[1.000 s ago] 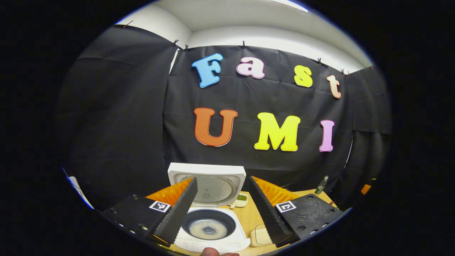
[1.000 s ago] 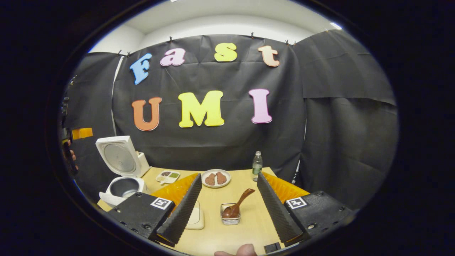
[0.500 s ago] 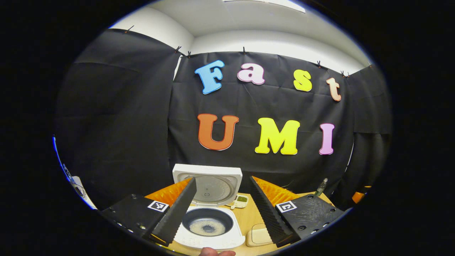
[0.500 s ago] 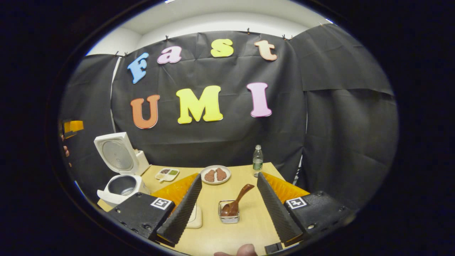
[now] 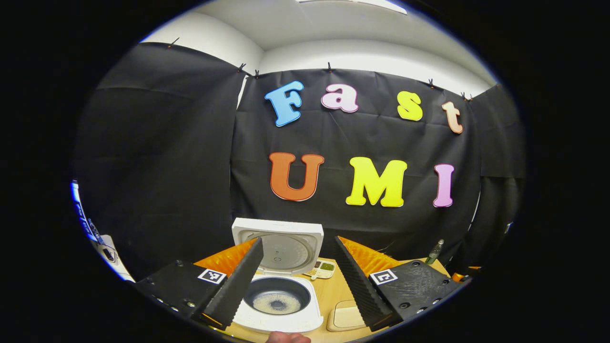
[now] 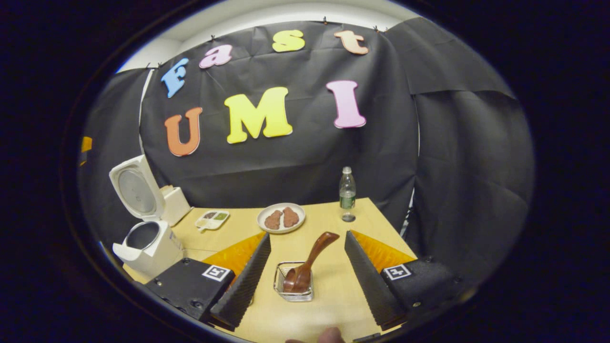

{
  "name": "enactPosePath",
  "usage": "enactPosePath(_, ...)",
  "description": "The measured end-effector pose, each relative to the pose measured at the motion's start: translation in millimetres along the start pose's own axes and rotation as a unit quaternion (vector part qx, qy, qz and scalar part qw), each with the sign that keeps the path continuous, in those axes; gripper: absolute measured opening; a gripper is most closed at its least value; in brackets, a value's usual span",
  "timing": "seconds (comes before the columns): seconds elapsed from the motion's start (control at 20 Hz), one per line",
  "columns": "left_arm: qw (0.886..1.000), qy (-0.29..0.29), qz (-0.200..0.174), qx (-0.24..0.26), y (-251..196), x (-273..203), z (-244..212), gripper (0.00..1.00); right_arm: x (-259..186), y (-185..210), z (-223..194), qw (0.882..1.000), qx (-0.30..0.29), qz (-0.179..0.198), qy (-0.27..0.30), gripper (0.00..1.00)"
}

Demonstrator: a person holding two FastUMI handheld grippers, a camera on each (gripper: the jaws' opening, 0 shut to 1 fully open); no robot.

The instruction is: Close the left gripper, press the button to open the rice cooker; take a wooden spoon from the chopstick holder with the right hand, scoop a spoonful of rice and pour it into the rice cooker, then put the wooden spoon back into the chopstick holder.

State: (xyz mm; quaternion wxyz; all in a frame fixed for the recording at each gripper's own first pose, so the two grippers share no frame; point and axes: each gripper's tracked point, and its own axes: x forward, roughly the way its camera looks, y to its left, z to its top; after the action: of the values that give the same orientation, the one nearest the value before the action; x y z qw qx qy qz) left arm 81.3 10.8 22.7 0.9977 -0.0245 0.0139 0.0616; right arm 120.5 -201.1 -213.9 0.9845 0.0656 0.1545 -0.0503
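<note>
Status: cooker open, spoon pickup pending

Left to right. White rice cooker (image 5: 279, 305) sits at the table's left end, square lid (image 5: 278, 245) standing upright on its rear hinge, dark inner pot exposed with a pale layer at the bottom. Button step looks done. Left gripper (image 5: 295, 278) hangs above the cooker, jaws wide apart, holding nothing, likely parked there to stay clear of the pour path. Cream rectangular dish (image 5: 347, 318) lies just right of the cooker; contents too blurred to call, possibly the rice source.

Right gripper view: same cooker (image 6: 145, 243) at far left, then a small divided condiment tray (image 6: 212, 219), a round plate with two brown pieces (image 6: 281, 217), a clear plastic bottle (image 6: 347, 194) near the back edge. Brown wooden spoon (image 6: 307, 262) stands bowl-down in the wire mesh chopstick holder (image 6: 293, 282), handle leaning up and right, which leaves the handle free to pinch. Right gripper (image 6: 305, 274) has jaws spread wide, empty, lined up either side of the holder but apart from it. My read: approach phase for the spoon grasp; scooping, pouring and return all remain.
</note>
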Motion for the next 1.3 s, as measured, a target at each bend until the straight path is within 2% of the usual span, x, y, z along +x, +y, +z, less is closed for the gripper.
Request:
enactPosePath(0.15, 1.0, -0.001, 0.011, 0.0, -5, 7, 0, 0.94, 39, -8, -30, 0.999, 0.015, 0.006, 0.036, 0.99)
enactPosePath(0.35, 0.999, 0.009, 0.03, 0.011, -12, 16, -7, 0.94, 81, -13, -67, 0.995, 0.041, 0.027, 0.088, 0.93)
enactPosePath(0.4, 0.999, 0.011, 0.037, 0.015, -12, 16, -9, 0.94, 89, -13, -72, 0.994, 0.047, 0.033, 0.095, 0.84)
enactPosePath(0.45, 0.999, 0.014, 0.042, 0.017, -11, 17, -11, 0.94, 97, -14, -78, 0.993, 0.05, 0.036, 0.101, 0.87)
enactPosePath(0.7, 0.997, 0.028, 0.07, 0.027, -3, 12, -22, 0.94, 127, -14, -89, 0.991, 0.032, 0.044, 0.119, 0.62)
enactPosePath(0.75, 0.997, 0.03, 0.072, 0.028, -2, 11, -23, 0.94, 128, -13, -89, 0.991, 0.03, 0.046, 0.119, 0.58)
enactPosePath(0.8, 0.996, 0.03, 0.074, 0.028, -1, 11, -24, 0.94, 130, -13, -89, 0.991, 0.028, 0.046, 0.119, 0.45)
enactPosePath(0.85, 0.996, 0.03, 0.075, 0.028, 0, 10, -24, 0.94, 129, -12, -88, 0.992, 0.027, 0.047, 0.118, 0.48)
enactPosePath(0.9, 0.996, 0.03, 0.074, 0.026, 1, 9, -24, 0.94, 128, -10, -87, 0.992, 0.028, 0.046, 0.118, 0.34)
enactPosePath(0.95, 0.997, 0.03, 0.072, 0.025, 1, 10, -23, 0.94, 124, -9, -87, 0.991, 0.028, 0.045, 0.12, 0.37)
enactPosePath(1.0, 0.997, 0.029, 0.071, 0.024, 2, 9, -24, 0.94, 122, -8, -87, 0.991, 0.031, 0.045, 0.12, 0.31)
enactPosePath(1.05, 0.997, 0.026, 0.07, 0.024, 4, 7, -22, 0.94, 117, -6, -87, 0.991, 0.035, 0.045, 0.121, 0.31)
enactPosePath(1.3, 0.997, 0.011, 0.068, 0.034, 26, -6, -15, 0.94, 97, 8, -82, 0.991, 0.045, 0.034, 0.118, 0.2)
